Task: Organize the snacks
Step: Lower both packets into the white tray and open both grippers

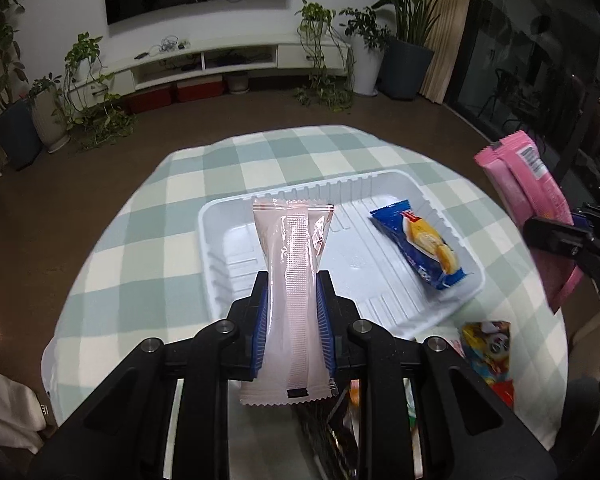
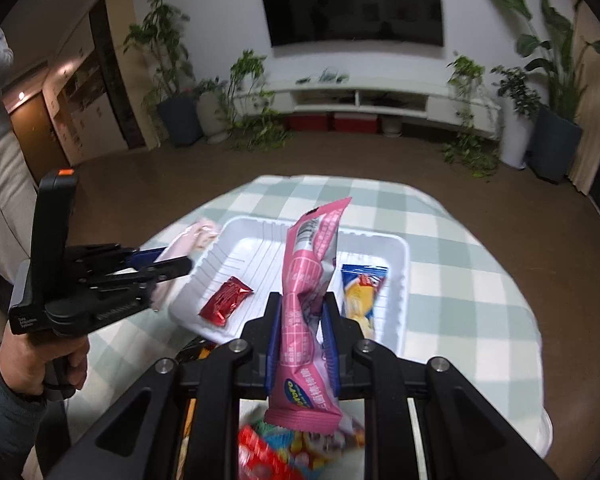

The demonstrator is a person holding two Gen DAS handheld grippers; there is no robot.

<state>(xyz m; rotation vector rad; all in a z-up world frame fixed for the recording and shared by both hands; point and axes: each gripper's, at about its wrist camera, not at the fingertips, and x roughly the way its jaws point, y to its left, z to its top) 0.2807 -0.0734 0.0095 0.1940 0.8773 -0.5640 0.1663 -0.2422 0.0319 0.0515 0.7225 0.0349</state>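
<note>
Both tools are loaded: your left tool (image 1: pixel 293 312) pinches a pale pink wrapped snack bar (image 1: pixel 294 280) around its middle, and your right tool (image 2: pixel 302 336) pinches a bright pink snack packet (image 2: pixel 308 304) the same way, each held above the checked bench (image 1: pixel 140 260).

Start with the bench, since it sets your limits. It is small and rounded, and its cloth edge falls away to the floor just beyond the white plastic tray (image 1: pixel 220 248) on the far side, so keep every release inside the tray's ribbed rim.

The tray itself has plenty of bare floor. In the right wrist view a blue-and-yellow biscuit pack (image 2: pixel 362 300) lies along its right side and a small red sachet (image 2: pixel 225 300) sits near the left front corner; the middle strip between them is free. That strip looks like the best place for the long bright pink packet, laid parallel to the biscuit pack.

The left tool hangs just beside the tray's left rim, so bring one tool in at a time; together they would crowd the opening. Lower until the wrapper nearly touches, then let go, so nothing bounces over the rim.

Loose snacks (image 1: pixel 488 356) remain at the near edge.
</note>
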